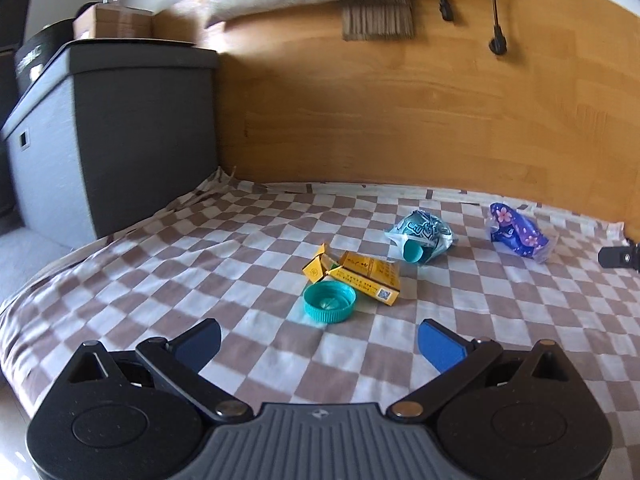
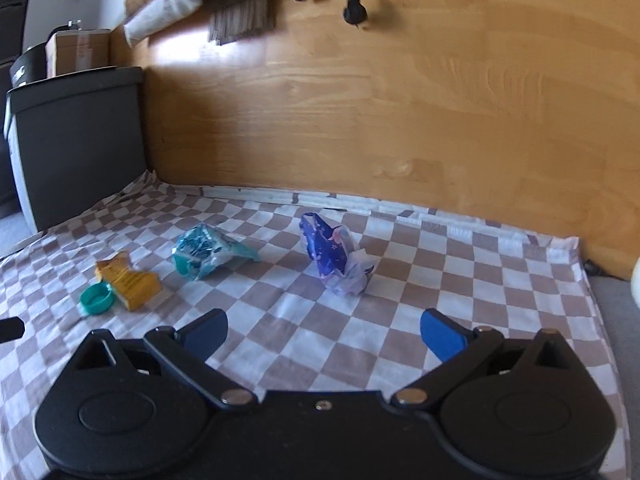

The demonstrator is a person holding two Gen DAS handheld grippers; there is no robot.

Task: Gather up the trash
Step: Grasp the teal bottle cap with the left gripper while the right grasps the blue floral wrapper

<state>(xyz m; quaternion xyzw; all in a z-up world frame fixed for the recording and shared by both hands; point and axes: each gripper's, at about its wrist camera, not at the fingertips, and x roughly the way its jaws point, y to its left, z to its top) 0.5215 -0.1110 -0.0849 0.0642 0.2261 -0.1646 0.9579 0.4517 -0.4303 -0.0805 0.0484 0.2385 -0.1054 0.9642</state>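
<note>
Four pieces of trash lie on a brown-and-white checked cloth (image 1: 160,280). In the left wrist view a teal bottle cap (image 1: 329,301) rests against a torn yellow carton (image 1: 360,276), just ahead of my left gripper (image 1: 320,344), which is open and empty. Farther back are a crumpled light-blue wrapper (image 1: 420,236) and a dark blue flowered wrapper (image 1: 518,234). In the right wrist view my right gripper (image 2: 324,334) is open and empty, with the dark blue flowered wrapper (image 2: 336,260) just beyond it. The light-blue wrapper (image 2: 208,256), yellow carton (image 2: 130,280) and teal cap (image 2: 96,300) lie to its left.
A grey and black bin-like box (image 1: 120,140) stands at the cloth's left edge, with a cardboard box (image 1: 116,22) behind it. A wooden panel (image 1: 400,100) rises along the cloth's far edge, with black plugs (image 1: 498,42) hanging on it. The cloth's right edge (image 2: 592,280) meets grey floor.
</note>
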